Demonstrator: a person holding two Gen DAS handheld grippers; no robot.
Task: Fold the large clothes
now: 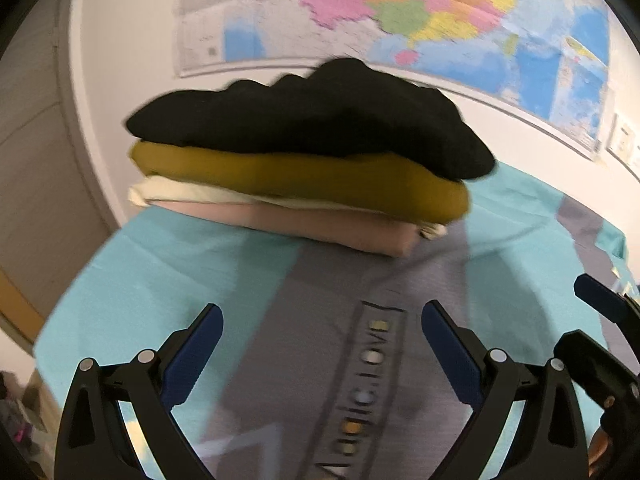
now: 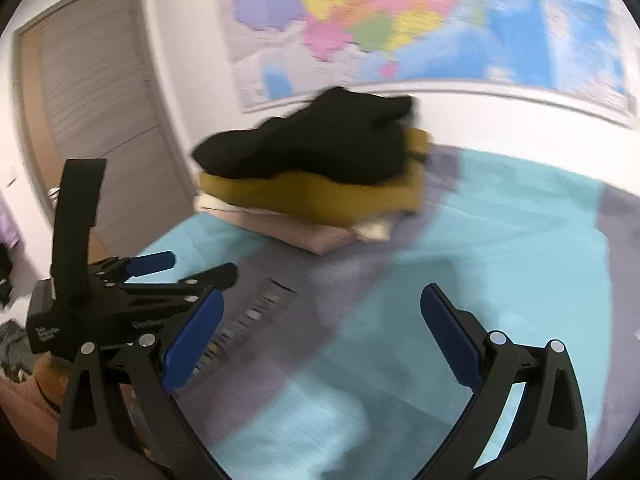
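Both tools, left tool (image 1: 322,344) and right tool (image 2: 322,336), hang agape and empty over the grey garment (image 1: 340,360) spread flat on the turquoise surface (image 1: 132,280); folded stack (image 1: 300,168) sits at the far side

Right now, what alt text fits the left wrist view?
The open left claw hovers over a grey garment spread on a turquoise sheet. Beyond lies a stack of folded clothes, black on top, below a wall map.
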